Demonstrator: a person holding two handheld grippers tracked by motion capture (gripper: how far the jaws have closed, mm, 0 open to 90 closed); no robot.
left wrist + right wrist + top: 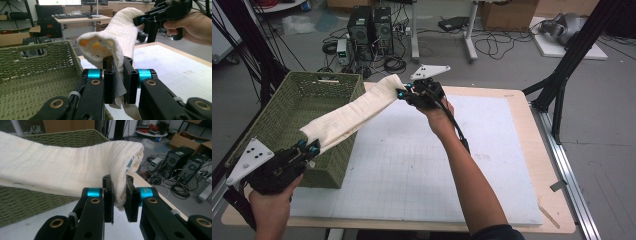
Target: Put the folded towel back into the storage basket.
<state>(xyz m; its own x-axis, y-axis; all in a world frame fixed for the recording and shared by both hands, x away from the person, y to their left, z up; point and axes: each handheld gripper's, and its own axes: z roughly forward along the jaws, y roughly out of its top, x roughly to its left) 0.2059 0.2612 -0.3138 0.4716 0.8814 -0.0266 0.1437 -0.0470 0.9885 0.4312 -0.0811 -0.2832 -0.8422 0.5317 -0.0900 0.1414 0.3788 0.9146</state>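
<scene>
1. The left gripper (pixel 307 148) is clamped on one end of a cream towel (pixel 349 116); in the left gripper view its jaws pinch a thin fold of the cloth low down, with the rolled end puffing open above them.
2. The right gripper (pixel 404 93) is closed on the other end; in the right gripper view the jaws hold a thick bunched corner of the cloth.
3. The towel hangs in the air between the two grippers, stretched as a long band. It slopes from the near corner of the green woven basket (pixel 282 120) up to the far edge of the white mat (pixel 452 165), passing over the basket's right wall.
4. What could go wrong: the left hold looks thin, so a harder pull from either hand could slide the cloth out of those jaws and drop that end on the basket rim or the mat.
5. If the towel is meant for the basket, lowering it while this taut could leave it draped over the wall rather than inside.
6. The towel is soft, ribbed and off-white, folded lengthwise into a loose roll, with a yellowish inner layer at the left end and a hint of blue print near the right end.
</scene>
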